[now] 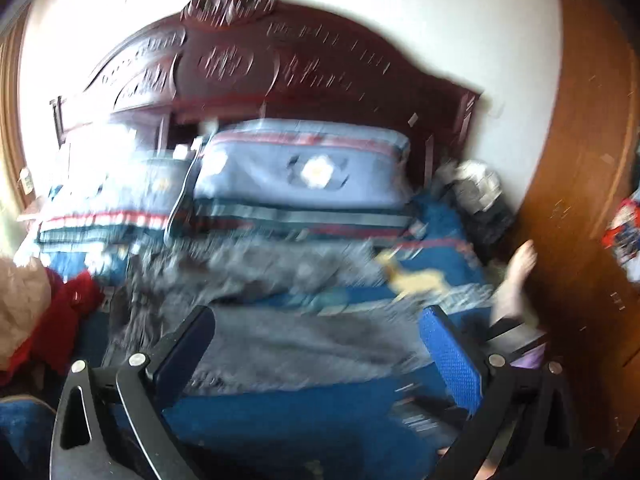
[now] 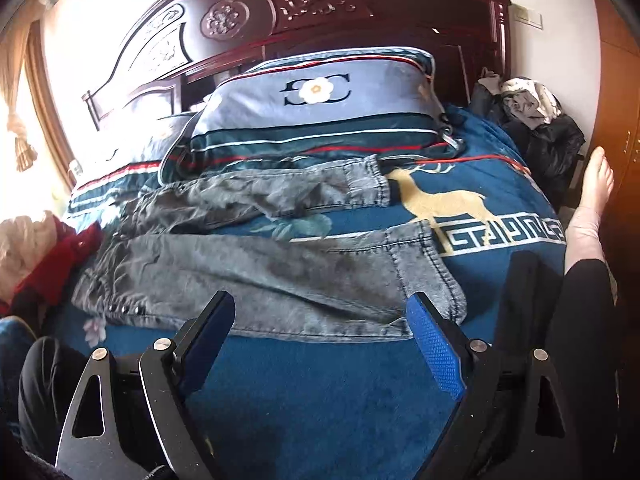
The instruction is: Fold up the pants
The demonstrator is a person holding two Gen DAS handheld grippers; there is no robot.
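Grey denim pants (image 2: 256, 272) lie spread across a blue bedspread (image 2: 328, 392), waistband at the left, both legs running to the right; the far leg (image 2: 280, 192) lies crumpled near the pillows. My right gripper (image 2: 322, 312) hovers open just before the near leg's lower edge, holding nothing. The left wrist view is motion-blurred: the same pants (image 1: 288, 340) show ahead, and my left gripper (image 1: 316, 320) stands open above their near edge with nothing between its blue pads.
Striped blue pillows (image 2: 320, 100) lean on a carved dark headboard (image 2: 248, 12). Red and white clothes (image 2: 44, 256) lie at the left, dark clothes (image 2: 540, 128) at the back right. A person's bare foot (image 2: 592, 196) and black-clad leg rest at the right, beside a wooden wardrobe (image 1: 580, 200).
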